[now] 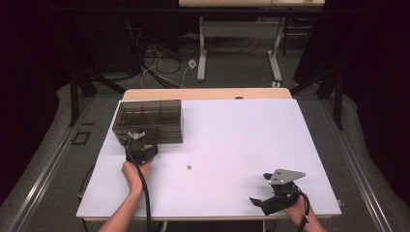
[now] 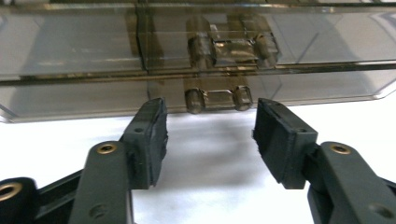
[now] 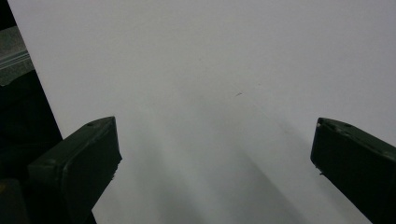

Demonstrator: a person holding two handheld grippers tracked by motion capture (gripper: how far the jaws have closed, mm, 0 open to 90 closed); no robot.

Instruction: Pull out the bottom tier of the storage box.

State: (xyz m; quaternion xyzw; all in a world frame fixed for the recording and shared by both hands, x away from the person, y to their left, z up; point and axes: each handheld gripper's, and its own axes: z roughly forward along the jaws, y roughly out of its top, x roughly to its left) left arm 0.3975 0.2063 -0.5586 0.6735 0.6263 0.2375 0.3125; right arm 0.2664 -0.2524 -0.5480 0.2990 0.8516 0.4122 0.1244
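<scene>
A smoky, translucent brown plastic organiser box with inner dividers sits on the far left part of the white table top, its long front wall facing the person. In the left gripper view, that front wall spans the frame, with a moulded hinge-like latch low on its middle and a second one above it. The left gripper is right at this front wall, its two black jaws released and standing apart, one to each side of the lower latch and just short of it, with bare table between the pads. In the high view the left gripper meets the box's near edge, held by the left hand. A tiny pale object, too small to identify, lies on the table a little to the right of that hand. Well apart, near the front right corner, the right gripper rests in the right hand, its jaws spread wide over bare white table, grasping nothing.
</scene>
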